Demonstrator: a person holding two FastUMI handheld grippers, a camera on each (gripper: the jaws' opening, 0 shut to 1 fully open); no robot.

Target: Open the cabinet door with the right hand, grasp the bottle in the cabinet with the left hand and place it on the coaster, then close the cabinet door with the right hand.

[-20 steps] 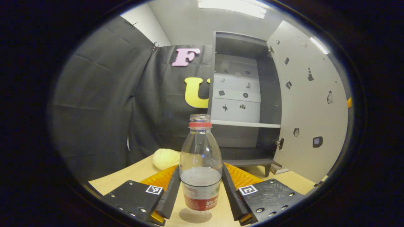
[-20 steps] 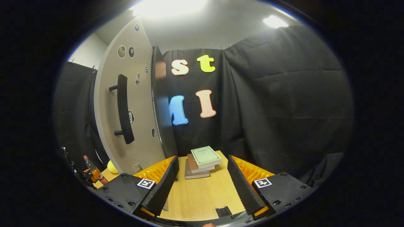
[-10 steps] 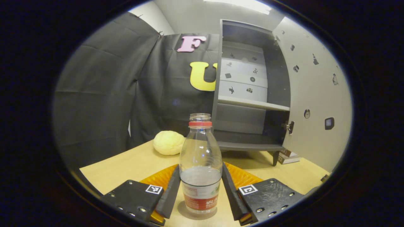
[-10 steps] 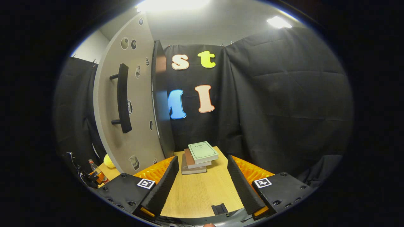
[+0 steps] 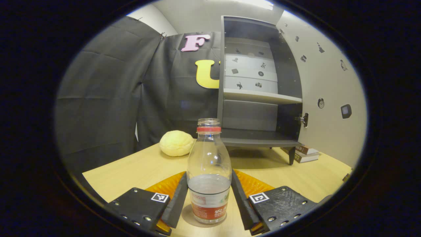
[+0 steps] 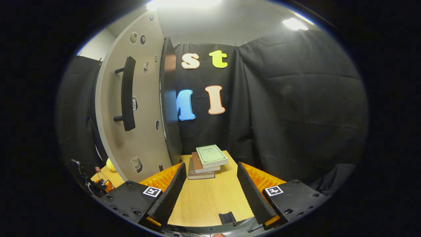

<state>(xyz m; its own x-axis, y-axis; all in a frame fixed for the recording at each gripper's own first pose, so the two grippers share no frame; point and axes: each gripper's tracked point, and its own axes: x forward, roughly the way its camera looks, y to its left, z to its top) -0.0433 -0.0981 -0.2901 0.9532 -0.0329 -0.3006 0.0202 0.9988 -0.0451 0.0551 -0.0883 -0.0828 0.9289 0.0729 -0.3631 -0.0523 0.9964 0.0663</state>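
A clear bottle (image 5: 209, 171) with a red neck ring, no cap and a little water stands upright between the fingers of my left gripper (image 5: 209, 177), which is shut on its lower body. The bottle's base hangs just above the wooden table (image 5: 131, 171), over a dim round patch; I cannot tell whether that is a coaster. Behind it the dark cabinet (image 5: 260, 95) stands with its pale door (image 5: 329, 85) swung wide to the right. My right gripper (image 6: 210, 168) is open above the table, apart from the door (image 6: 144, 108) and its black handle (image 6: 127, 93) at the left.
A yellow bun-like lump (image 5: 176, 143) lies left of the cabinet. A stack of books (image 6: 207, 159) sits on the table beside the cabinet, ahead of my right gripper. A small black clip (image 6: 227, 218) lies near the table's front edge.
My left gripper has come down towards the table with the bottle, so the cabinet now sits higher in its view. The right gripper has dipped slightly and stays open.
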